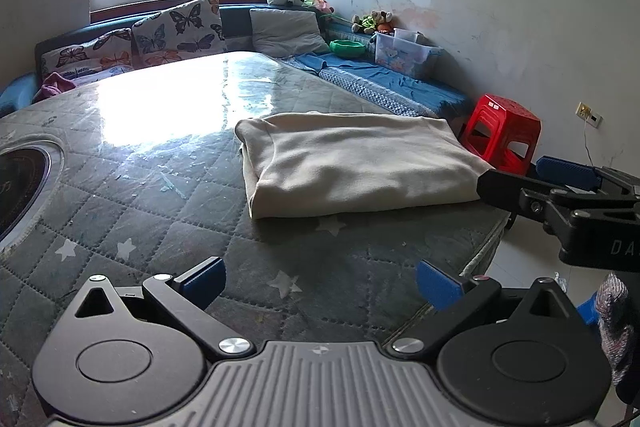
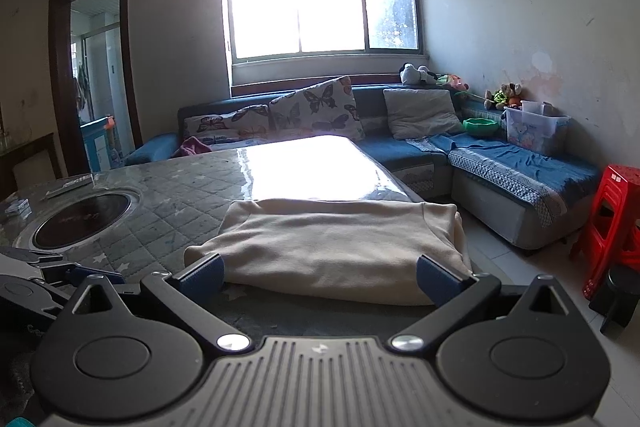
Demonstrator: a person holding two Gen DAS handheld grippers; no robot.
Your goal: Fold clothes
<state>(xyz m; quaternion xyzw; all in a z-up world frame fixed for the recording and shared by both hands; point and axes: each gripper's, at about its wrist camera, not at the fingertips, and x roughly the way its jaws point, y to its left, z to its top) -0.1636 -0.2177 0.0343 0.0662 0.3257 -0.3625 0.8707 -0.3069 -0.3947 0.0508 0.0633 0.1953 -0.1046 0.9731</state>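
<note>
- left wrist cam: low over the quilted table, facing fwd past its fingers toward the window corner
- right wrist cam: closer, folded beige garment just beyond its fingertips
- both share garment, sofa, red stool

Folded beige garment: soft matt fleecy cloth. Table: quilted star-print fabric under a glossy clear film, strong window glare. Red stool, right of frame: shiny moulded plastic. Left gripper: matt black plastic, ribbed blue pads, bright metal pivot screws.
</note>
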